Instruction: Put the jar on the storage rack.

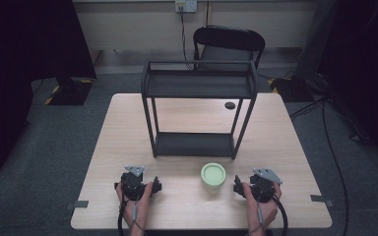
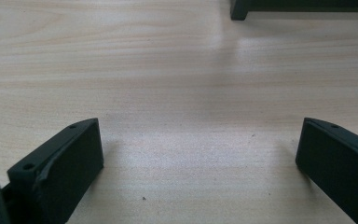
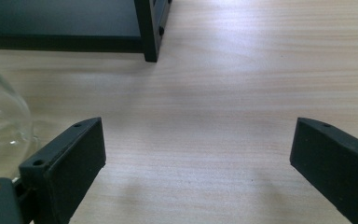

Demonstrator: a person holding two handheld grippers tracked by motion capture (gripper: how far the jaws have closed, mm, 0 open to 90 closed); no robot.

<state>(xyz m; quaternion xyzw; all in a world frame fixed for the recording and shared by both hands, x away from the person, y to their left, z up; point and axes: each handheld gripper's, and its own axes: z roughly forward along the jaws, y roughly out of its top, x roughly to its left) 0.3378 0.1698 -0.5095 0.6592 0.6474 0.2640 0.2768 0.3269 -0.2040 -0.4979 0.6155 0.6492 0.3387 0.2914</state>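
A glass jar with a pale green lid (image 1: 213,173) stands on the counter (image 1: 187,118) near its front edge, just in front of the black two-tier rack (image 1: 198,105) and a little right of the rack's middle. In the right gripper view the clear glass of the jar (image 3: 2,126) shows at the left edge, just beside the left jaw and apart from it. The right gripper (image 1: 256,183) rests on the counter to the right of the jar, held in a hand (image 1: 261,209); its jaws are spread wide with bare wood between them — released, grasping nothing. The left gripper (image 1: 139,183) sits to the left of the jar, well apart from it, in the other hand (image 1: 135,204), and its jaws likewise stand wide apart over bare counter (image 2: 182,93). A rack foot (image 2: 239,9) shows at the top of the left gripper view. A small dark disc (image 1: 230,105) lies on the counter behind the rack, and a black chair (image 1: 229,42) stands beyond the far edge.
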